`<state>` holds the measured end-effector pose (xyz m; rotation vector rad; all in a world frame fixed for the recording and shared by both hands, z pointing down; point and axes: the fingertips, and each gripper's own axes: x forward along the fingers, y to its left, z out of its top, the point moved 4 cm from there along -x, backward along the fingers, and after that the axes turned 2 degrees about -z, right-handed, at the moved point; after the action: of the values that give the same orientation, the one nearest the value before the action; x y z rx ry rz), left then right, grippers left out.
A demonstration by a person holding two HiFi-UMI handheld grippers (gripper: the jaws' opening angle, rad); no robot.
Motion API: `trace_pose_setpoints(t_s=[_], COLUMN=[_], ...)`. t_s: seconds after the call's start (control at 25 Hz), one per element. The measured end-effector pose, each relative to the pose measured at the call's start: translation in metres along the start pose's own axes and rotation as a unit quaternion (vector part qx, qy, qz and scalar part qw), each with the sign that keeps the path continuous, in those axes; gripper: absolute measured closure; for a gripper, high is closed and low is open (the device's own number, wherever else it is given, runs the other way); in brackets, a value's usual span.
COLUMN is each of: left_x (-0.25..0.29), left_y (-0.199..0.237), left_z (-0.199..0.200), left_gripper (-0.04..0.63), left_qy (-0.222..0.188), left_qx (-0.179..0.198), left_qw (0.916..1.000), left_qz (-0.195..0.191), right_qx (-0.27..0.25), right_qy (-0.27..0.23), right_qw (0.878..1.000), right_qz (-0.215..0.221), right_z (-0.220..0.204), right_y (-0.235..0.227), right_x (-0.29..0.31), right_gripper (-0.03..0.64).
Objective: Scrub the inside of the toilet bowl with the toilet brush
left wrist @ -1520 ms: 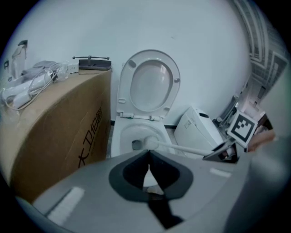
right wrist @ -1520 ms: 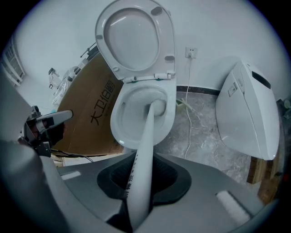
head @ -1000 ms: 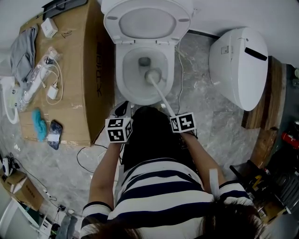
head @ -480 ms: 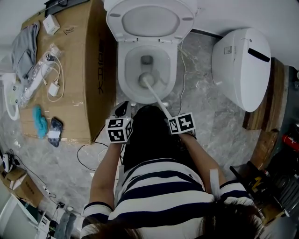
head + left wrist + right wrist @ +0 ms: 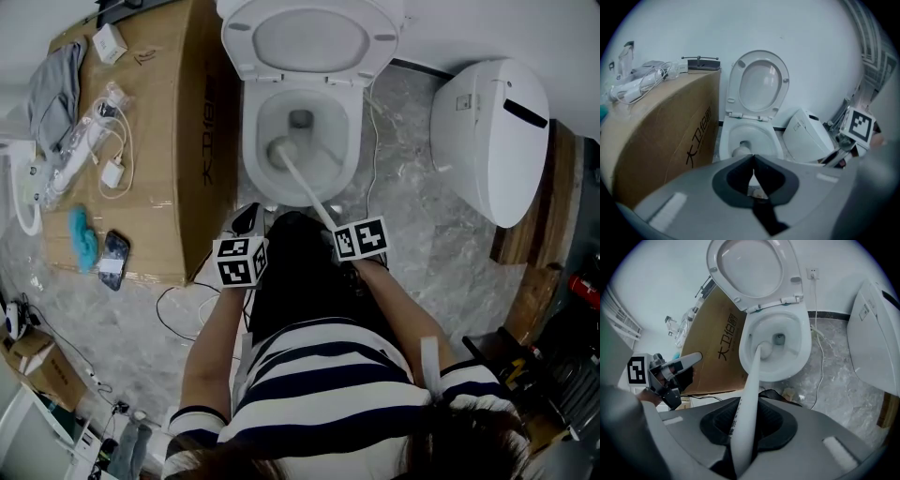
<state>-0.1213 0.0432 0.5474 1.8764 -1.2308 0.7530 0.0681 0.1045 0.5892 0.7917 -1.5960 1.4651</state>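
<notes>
Two grippers are recorded: left gripper closed empty, right gripper clamped on the toilet brush handle, whose head has been swept from mid-basin onto the left wall of the toilet bowl, so scrubbing is judged under way.

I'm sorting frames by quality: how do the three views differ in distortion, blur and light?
Head view: sharp, evenly lit. Left gripper view: fisheye with black corners, box bowed, shut jaws soft. Right gripper view: same fisheye, brush handle blurred near the lens, bowl sharp.
</notes>
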Motion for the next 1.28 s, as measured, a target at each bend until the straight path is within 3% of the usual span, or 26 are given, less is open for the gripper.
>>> trace_pose_setpoints(t_s=[0.72,0.96,1.28], left_x=[0.001,0.001,0.005], left_y=[0.001,0.005,0.001], left_z=[0.002,0.007,0.011], left_gripper=[0.595,0.595,0.595], left_qy=[0.002,-0.004,-0.007], left_qx=[0.008,0.007,0.018], left_qw=[1.0000,1.0000,0.9998], left_qz=[0.000,0.004,0.004], right_qx=[-0.032,-0.096,-0.149], right_qy=[-0.028,-0.052,-0.053], right_qw=[0.998,0.991,0.982], right_qz=[-0.035,-0.078,-0.100], right_z=[0.049,0.052,0.074], right_y=[-0.011,-0.008,-0.012], right_x=[0.015,0.004,-0.003], right_gripper=[0.532,0.532,0.532])
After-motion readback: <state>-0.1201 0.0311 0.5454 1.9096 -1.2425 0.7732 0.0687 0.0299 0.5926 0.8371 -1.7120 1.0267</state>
